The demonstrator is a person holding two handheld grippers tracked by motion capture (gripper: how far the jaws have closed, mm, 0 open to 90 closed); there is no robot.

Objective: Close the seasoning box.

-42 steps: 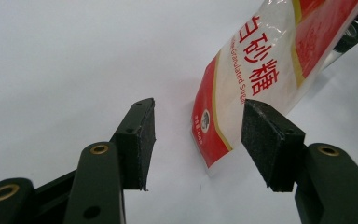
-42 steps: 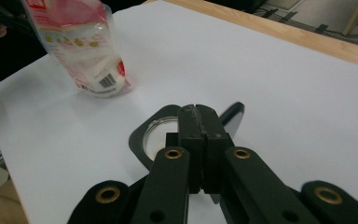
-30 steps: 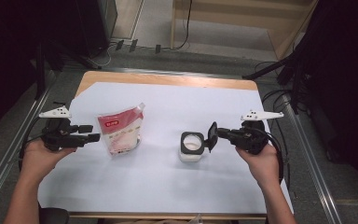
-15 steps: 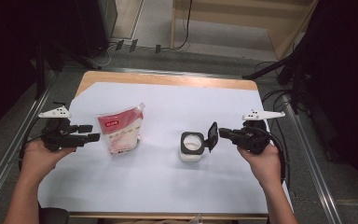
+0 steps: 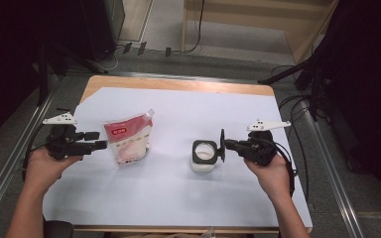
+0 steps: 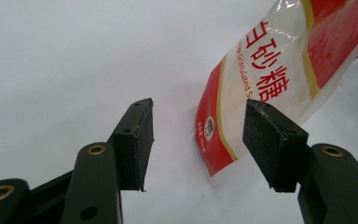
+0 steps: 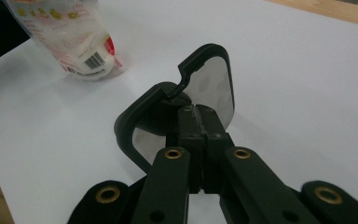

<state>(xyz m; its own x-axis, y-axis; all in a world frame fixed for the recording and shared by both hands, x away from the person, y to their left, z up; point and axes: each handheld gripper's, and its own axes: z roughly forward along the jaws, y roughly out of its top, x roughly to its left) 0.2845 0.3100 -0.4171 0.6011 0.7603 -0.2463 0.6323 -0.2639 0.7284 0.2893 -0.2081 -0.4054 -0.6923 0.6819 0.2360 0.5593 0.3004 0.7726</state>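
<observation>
A white sheet [image 5: 178, 198] covers the wooden table [image 5: 178, 83], and the work sits in the middle band of the high view. At centre right stands a small clear container [image 5: 203, 154] with a black rim, its black lid [image 5: 222, 146] swung up on edge at the container's right side. The right gripper [image 5: 226, 145] comes in from the right of the frame, held level in the person's right hand [image 5: 272, 171], with its jaws closed flat together on that lid. In the right gripper view the two black jaws meet at bottom centre and pinch the lid's [image 7: 182, 109] edge, the lid standing tilted just above them with a glossy grey inner face.

At centre left of the high view lies a red-and-white sugar pouch [image 5: 128, 140], flat on the sheet, well apart from the container. The left gripper [image 5: 99, 140] is at the far left, in the left hand [image 5: 44, 166], its tips just beside the pouch's left edge. In the left gripper view its pads [image 6: 137, 142] stand roughly half apart and hold nothing; the pouch's [image 6: 279, 74] lower corner shows between and beyond them, at the right of the frame, printed with Chinese characters.
</observation>
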